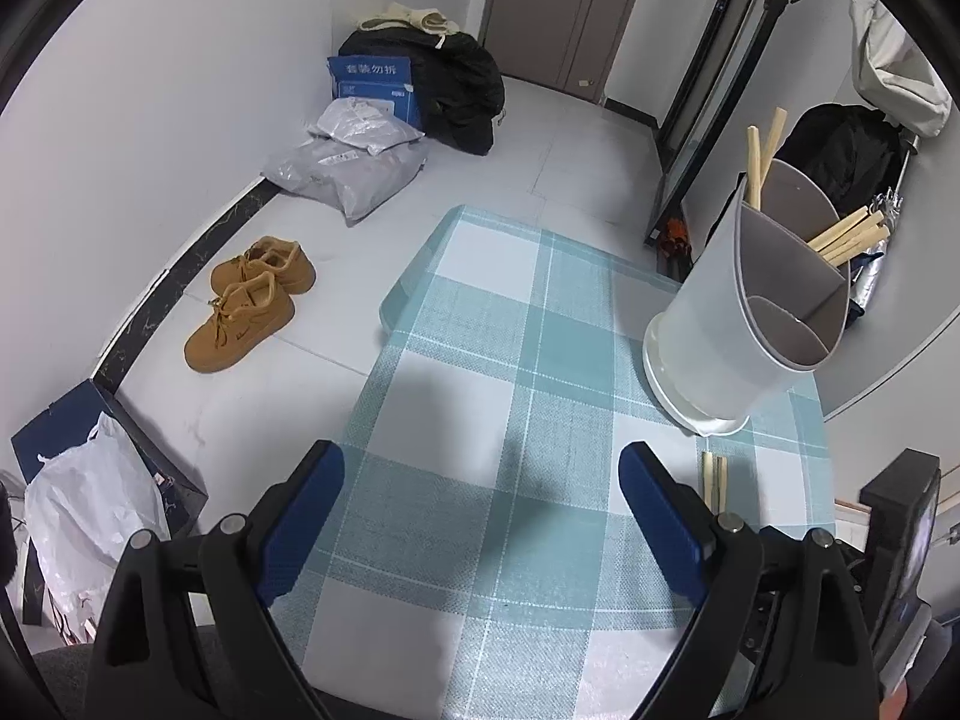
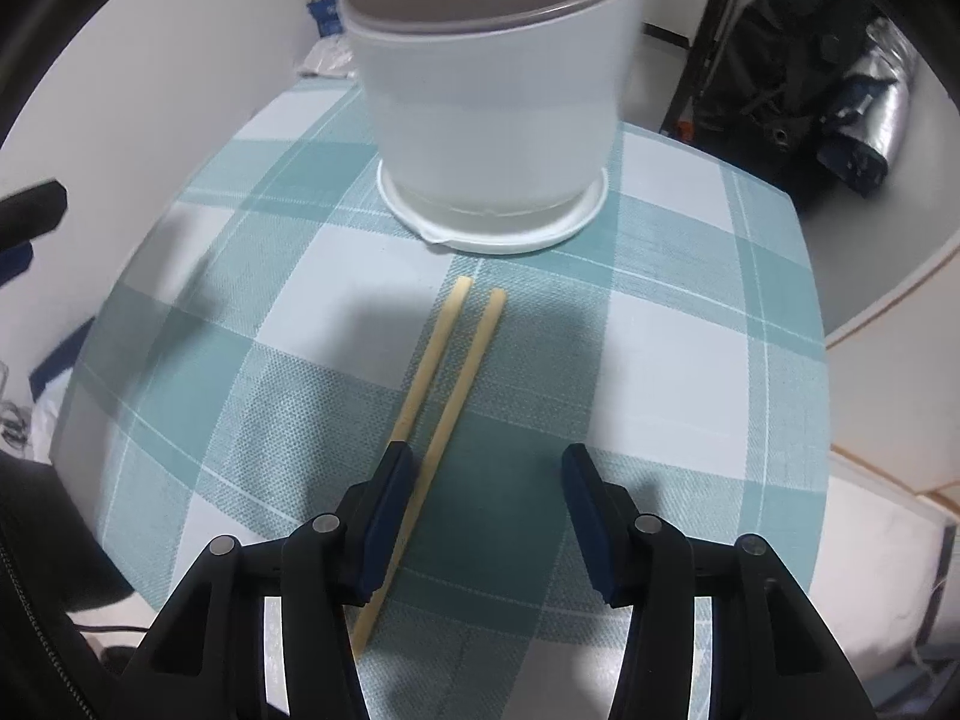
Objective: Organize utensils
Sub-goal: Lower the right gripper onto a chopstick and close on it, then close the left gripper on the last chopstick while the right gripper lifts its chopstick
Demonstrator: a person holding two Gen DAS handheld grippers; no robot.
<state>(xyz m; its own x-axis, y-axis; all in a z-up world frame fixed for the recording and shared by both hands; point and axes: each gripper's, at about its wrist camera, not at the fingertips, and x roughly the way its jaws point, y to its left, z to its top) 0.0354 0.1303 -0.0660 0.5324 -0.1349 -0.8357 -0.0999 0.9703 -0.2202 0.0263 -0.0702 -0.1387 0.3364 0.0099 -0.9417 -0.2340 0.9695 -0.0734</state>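
The surface (image 2: 690, 324), under a teal-and-white checked cloth, fills the ground ahead of both sets of jaws. On it, ahead of the right gripper (image 2: 489, 465) and past the far ends of the sticks, stands the white utensil holder (image 2: 492, 114) on its round base. In the left wrist view the same holder (image 1: 738, 312) sits ahead and to the right of the left gripper (image 1: 483, 462), its inside split by a grey divider; several chopsticks in the holder (image 1: 840, 237) lean out over its far rim, two more standing nearly upright at the back.

Two loose chopsticks (image 2: 462, 360) lie flat on the cloth, side by side and almost parallel, their long axis running from beneath the right gripper away toward the holder, the far ends just short of its base. One stick passes between the right jaws close beside the left pad; the other disappears under that same pad. The right jaws stand partly apart and do not press on either stick. In the left wrist view only the sticks' far ends (image 1: 714, 480) show, just right of the right-hand jaw.

The left jaws are spread wide over bare cloth, with nothing between them.
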